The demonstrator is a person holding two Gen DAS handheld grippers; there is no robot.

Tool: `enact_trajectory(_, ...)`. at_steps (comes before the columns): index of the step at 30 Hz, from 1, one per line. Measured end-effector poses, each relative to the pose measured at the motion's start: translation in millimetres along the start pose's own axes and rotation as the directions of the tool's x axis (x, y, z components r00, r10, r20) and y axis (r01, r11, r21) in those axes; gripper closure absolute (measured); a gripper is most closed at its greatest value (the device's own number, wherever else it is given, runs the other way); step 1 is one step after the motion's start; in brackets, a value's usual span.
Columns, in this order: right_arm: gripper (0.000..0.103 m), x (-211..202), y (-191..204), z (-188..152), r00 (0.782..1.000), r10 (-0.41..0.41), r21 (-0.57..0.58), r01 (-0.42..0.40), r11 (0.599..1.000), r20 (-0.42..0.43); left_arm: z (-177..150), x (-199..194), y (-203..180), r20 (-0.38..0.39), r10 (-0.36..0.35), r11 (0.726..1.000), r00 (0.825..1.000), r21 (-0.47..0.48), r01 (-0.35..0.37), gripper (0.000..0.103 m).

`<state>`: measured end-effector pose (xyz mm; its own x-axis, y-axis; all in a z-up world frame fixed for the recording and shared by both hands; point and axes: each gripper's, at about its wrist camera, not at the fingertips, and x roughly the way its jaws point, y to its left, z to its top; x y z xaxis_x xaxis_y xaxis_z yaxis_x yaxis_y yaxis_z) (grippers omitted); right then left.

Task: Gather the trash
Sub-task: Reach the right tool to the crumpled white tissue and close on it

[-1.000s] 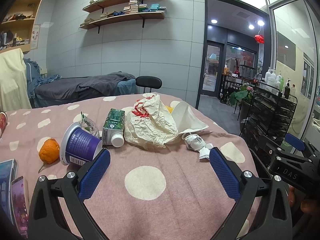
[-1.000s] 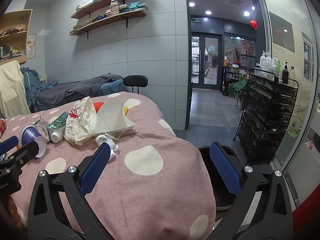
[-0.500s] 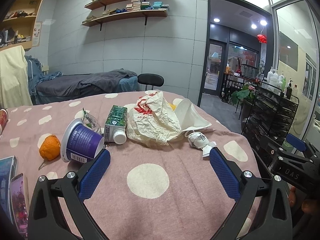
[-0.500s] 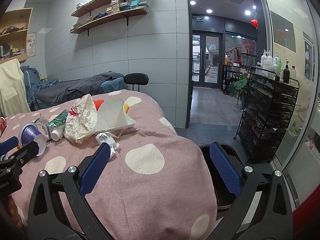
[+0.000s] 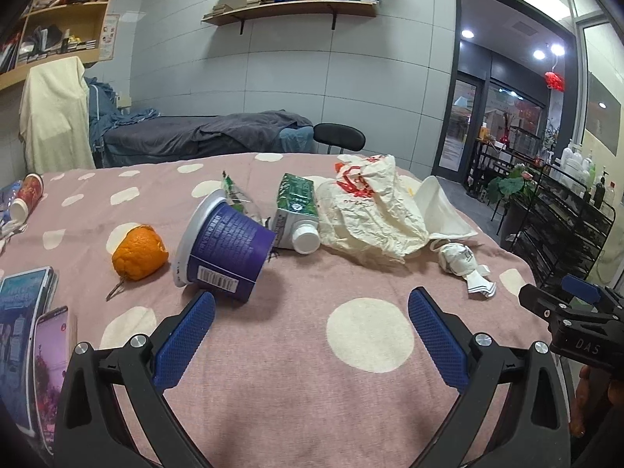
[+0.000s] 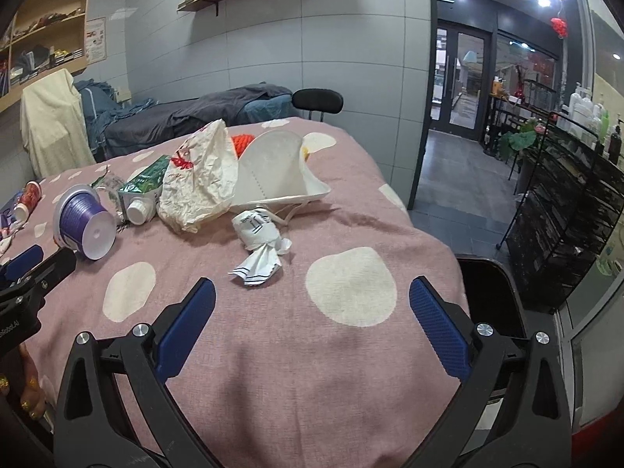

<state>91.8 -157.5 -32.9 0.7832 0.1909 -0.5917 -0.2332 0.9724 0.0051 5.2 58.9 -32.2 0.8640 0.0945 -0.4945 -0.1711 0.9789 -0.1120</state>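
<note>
Trash lies on a pink dotted tablecloth (image 5: 296, 390). A purple cup (image 5: 224, 247) lies on its side just beyond my open left gripper (image 5: 312, 335). Beside it are an orange peel (image 5: 138, 253), a green carton (image 5: 296, 210), a crumpled paper bag (image 5: 370, 210), a white foam tray (image 5: 440, 210) and a crumpled white wrapper (image 5: 462, 263). My open, empty right gripper (image 6: 312, 335) hovers just short of the wrapper (image 6: 259, 241). The cup (image 6: 85, 226), carton (image 6: 142, 195), bag (image 6: 199, 183) and tray (image 6: 273, 171) lie beyond it.
A black bin (image 6: 487, 296) stands below the table's right edge. Phones (image 5: 46, 370) and a booklet lie at the table's left edge, a red can (image 5: 27, 195) far left. A black shelf rack (image 6: 565, 210) and a chair (image 6: 318, 101) stand around the table.
Both grippers have moved closer to the table and tilted down. The trash looms larger, the cup near the left fingers and the wrapper near the right. Nothing was grasped.
</note>
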Motion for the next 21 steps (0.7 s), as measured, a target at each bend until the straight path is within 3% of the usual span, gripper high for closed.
enact_trajectory(5,0.005,24,15,11,0.994,0.077,-0.022,-0.079,0.997,-0.076,10,9,18,-0.02,0.034,0.999,0.999,-0.006,-0.034,0.007)
enact_trajectory(12,0.007,58,32,32,0.981,0.098,-0.085,-0.113,0.99,-0.165,26,37,34,-0.079,0.076,0.996,0.994,0.049,-0.073,0.013)
enact_trajectory(15,0.015,73,37,40,0.976,0.094,-0.098,-0.115,0.989,-0.195,31,46,38,-0.088,0.1,0.992,0.991,0.084,-0.092,0.013)
enact_trajectory(17,0.026,82,38,43,0.967,0.098,-0.101,-0.125,0.987,-0.234,34,48,40,-0.088,0.113,0.989,0.99,0.103,-0.104,0.013)
enact_trajectory(21,0.034,94,45,45,0.959,0.089,-0.128,-0.127,0.984,-0.268,38,44,44,-0.06,0.139,0.985,0.988,0.115,-0.131,0.013)
